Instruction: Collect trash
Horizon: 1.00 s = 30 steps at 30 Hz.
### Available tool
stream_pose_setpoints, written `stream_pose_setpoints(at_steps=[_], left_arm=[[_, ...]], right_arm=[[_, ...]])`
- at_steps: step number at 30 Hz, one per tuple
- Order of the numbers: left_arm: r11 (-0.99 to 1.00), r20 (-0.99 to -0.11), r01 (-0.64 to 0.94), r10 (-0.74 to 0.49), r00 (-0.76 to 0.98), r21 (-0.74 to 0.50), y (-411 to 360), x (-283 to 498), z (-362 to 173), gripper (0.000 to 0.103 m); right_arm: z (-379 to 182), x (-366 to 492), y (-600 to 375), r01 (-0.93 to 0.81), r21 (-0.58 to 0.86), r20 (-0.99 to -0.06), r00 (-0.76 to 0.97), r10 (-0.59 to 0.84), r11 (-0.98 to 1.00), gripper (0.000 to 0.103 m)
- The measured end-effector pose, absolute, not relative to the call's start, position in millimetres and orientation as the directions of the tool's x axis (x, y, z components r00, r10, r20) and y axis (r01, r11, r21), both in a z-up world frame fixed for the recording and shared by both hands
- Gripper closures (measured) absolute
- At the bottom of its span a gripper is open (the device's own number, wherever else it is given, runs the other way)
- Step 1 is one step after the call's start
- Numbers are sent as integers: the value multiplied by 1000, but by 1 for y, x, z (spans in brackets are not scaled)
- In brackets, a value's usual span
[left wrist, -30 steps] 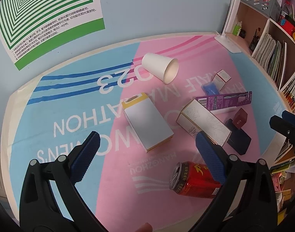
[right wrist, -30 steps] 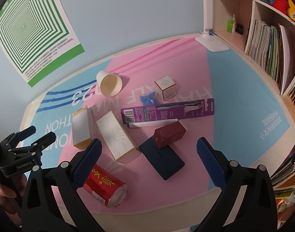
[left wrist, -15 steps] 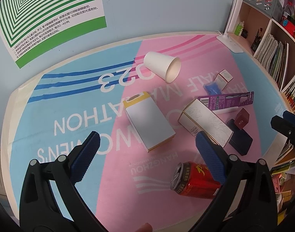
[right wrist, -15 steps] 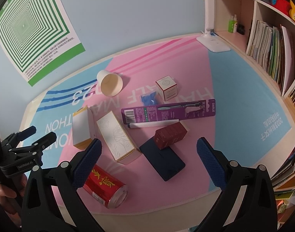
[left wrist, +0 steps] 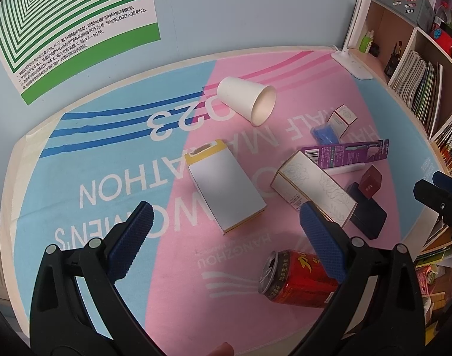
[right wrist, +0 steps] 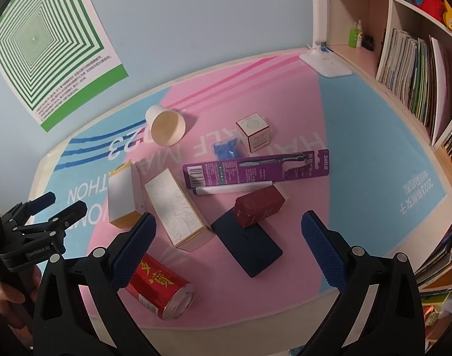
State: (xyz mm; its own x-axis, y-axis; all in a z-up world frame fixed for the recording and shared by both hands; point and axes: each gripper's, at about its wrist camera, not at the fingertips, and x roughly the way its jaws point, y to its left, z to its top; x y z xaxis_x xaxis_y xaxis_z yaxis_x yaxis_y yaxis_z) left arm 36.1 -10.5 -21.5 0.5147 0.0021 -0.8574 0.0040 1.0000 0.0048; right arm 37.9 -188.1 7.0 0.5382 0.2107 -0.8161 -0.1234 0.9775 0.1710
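We see a pink-and-blue printed mat covering the desk, its lettering reading upside down in both views. On the pale blue wall hangs a poster of nested green-and-white squares with small print beneath. A white desk lamp stands at the mat's far corner, beside a wooden shelf unit holding upright magazines and small bottles.

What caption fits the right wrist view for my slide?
Open right gripper hovers over a littered mat: red can, dark blue case, purple toothbrush pack, tipped paper cup.
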Motion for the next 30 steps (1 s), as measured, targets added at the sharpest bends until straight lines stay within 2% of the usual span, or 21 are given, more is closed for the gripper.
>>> stream_pose_setpoints(at_steps=[30], left_arm=[[1000, -914, 8, -3, 407, 0, -15, 79, -62, 7]], right_arm=[[-30, 78, -192, -68, 179, -875, 446, 190, 982, 7]])
